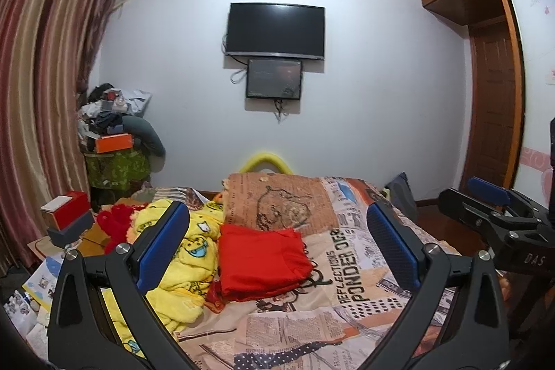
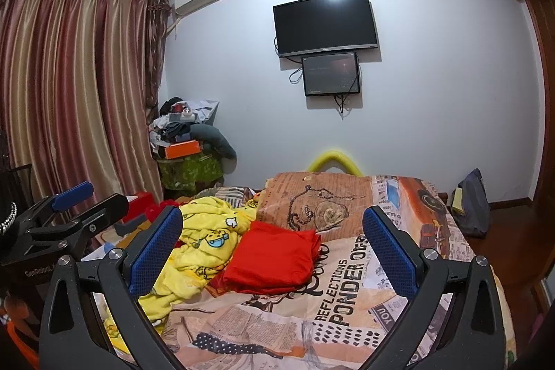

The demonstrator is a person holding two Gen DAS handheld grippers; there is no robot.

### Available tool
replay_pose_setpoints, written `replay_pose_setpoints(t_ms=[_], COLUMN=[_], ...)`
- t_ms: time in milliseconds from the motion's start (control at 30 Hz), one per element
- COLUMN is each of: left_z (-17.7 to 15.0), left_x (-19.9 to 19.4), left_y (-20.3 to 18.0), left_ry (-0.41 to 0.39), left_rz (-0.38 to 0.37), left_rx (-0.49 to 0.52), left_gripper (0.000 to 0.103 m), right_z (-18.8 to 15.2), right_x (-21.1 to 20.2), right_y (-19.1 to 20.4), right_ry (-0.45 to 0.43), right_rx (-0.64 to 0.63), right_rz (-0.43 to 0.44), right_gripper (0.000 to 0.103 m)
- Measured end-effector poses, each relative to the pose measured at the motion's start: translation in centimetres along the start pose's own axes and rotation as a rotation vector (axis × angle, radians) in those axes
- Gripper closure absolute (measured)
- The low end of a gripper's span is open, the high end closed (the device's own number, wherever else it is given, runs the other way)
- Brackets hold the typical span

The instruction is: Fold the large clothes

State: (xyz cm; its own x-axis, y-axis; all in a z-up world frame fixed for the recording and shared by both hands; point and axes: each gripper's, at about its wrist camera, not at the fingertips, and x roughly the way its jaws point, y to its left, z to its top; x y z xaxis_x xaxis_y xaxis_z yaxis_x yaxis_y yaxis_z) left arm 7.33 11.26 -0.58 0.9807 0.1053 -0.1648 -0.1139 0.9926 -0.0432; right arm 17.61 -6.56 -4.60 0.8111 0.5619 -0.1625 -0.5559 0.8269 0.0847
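Red folded garment [image 1: 262,257], one only, lies mid-bed [image 1: 347,318] just beside one crumpled yellow robe [image 1: 180,252]. Two grippers hover above, left gripper [image 1: 277,245] and right gripper [image 2: 272,247], both fingers spread, empty.

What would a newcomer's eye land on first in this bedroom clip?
Most likely the folded red garment lying mid-bed on the newspaper-print bedspread, with the crumpled yellow cartoon-print robe heaped right beside it on its left. Both the left gripper and the right gripper hang above the bed with jaws wide apart, holding nothing. On the far wall a dark television hangs above a smaller screen.
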Motion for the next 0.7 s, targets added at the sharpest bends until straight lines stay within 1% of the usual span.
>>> replay_pose_setpoints(t_ms=[67, 700], left_z=[-0.1, -0.2], left_x=[0.1, 0.0], left_y=[0.0, -1.1], left_ry=[0.008, 0.011], left_rz=[-0.011, -0.018], left_rx=[-0.006, 0.009], left_gripper=[0.0, 0.0], right_z=[-0.1, -0.1], right_x=[0.0, 0.1], right_y=[0.1, -0.2], right_ry=[-0.001, -0.003], right_rx=[0.0, 0.021], right_rz=[0.0, -0.019], right_gripper=[0.0, 0.0])
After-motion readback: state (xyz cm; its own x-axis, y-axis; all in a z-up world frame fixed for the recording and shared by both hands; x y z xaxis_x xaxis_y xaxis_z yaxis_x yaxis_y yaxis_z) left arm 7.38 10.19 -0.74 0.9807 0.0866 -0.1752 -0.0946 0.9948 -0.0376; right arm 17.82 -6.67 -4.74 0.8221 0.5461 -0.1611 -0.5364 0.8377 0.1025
